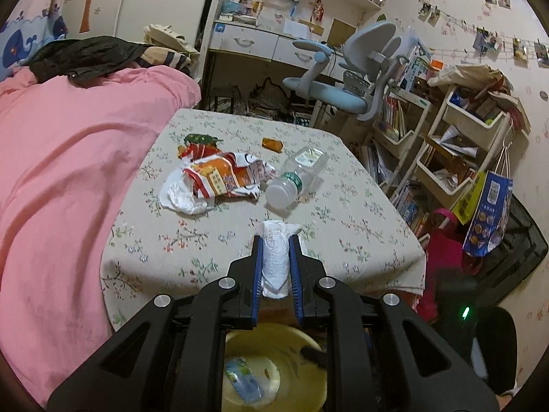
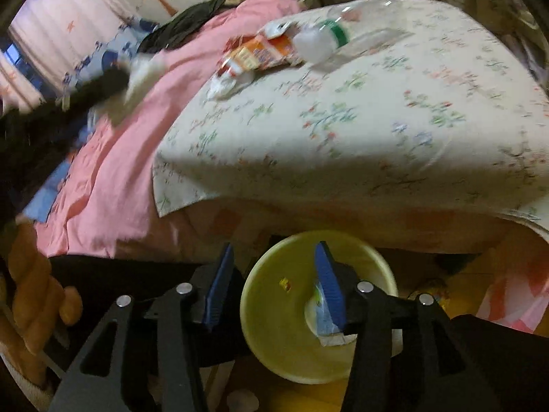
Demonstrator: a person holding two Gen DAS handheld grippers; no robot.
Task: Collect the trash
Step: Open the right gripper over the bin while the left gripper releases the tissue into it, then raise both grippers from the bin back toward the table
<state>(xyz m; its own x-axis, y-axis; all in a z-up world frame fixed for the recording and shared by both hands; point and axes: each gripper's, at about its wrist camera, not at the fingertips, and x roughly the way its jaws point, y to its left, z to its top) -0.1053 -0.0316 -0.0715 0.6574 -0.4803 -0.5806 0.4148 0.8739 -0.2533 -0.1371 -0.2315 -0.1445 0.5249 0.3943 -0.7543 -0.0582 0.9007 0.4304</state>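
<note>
Seen from the left wrist: left gripper (image 1: 276,240) pinching a crumpled white tissue (image 1: 276,257) between blue pads, held over the near edge of the tabletop (image 1: 360,233), with the yellow bin (image 1: 302,343) directly below and a blue-white wrapper (image 1: 245,382) already at its bottom. Best done by lowering straight over the bin's middle before letting go, since light paper likely drifts. Farther back on the flowered cloth: an orange snack bag (image 1: 219,178) touching a clear plastic bottle (image 1: 295,178), a small orange wrapper (image 1: 272,144) near the far edge, a green one (image 1: 200,138) beside it. Pink blanket (image 1: 68,171) along the left edge; desk, blue chair (image 1: 343,79) and book carts beyond. Seen from the right wrist, blurred: right gripper (image 2: 274,281) spread wide and empty, hovering over the same bin (image 2: 274,326); bottle (image 2: 322,41) and snack bag (image 2: 254,55) at the tabletop's far side.
</note>
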